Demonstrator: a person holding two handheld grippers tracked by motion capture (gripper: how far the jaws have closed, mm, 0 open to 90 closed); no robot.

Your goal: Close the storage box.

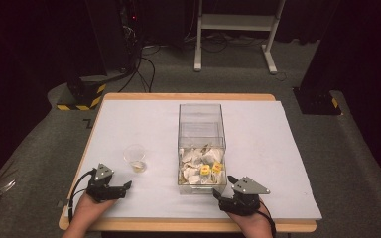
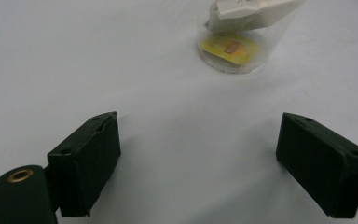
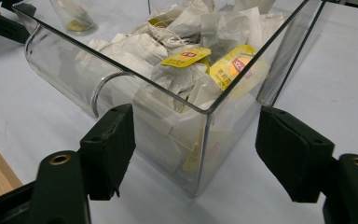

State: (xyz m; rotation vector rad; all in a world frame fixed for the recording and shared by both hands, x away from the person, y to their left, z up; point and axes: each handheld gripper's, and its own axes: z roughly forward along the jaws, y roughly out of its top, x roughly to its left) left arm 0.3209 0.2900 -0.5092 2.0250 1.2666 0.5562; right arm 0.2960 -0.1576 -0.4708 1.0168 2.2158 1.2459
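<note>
Table: white rectangular tabletop (image 1: 278,148).
Box: clear plastic bin (image 1: 202,130) at centre, near end full of paper tea bags (image 3: 186,70).
Cup: small clear plastic cup (image 1: 135,157) left of box, one tea bag (image 2: 230,46) in it.
Right gripper (image 1: 226,188): jaws spread, empty, beside box's near corner.
Left gripper (image 1: 120,187): jaws spread, empty, near cup.
Progress: probably early; many bags left, path unobstructed.

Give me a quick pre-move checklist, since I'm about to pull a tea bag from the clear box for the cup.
1. Right hand-held gripper open: ok.
2. Left hand-held gripper open, holding nothing: ok.
3. Clear box open on top, tea bags reachable: ok.
4. Cup upright on the table: ok.
5. Room left in the cup, one tea bag already inside: cannot tell.
6. Tea bag strings untangled: cannot tell.
</note>
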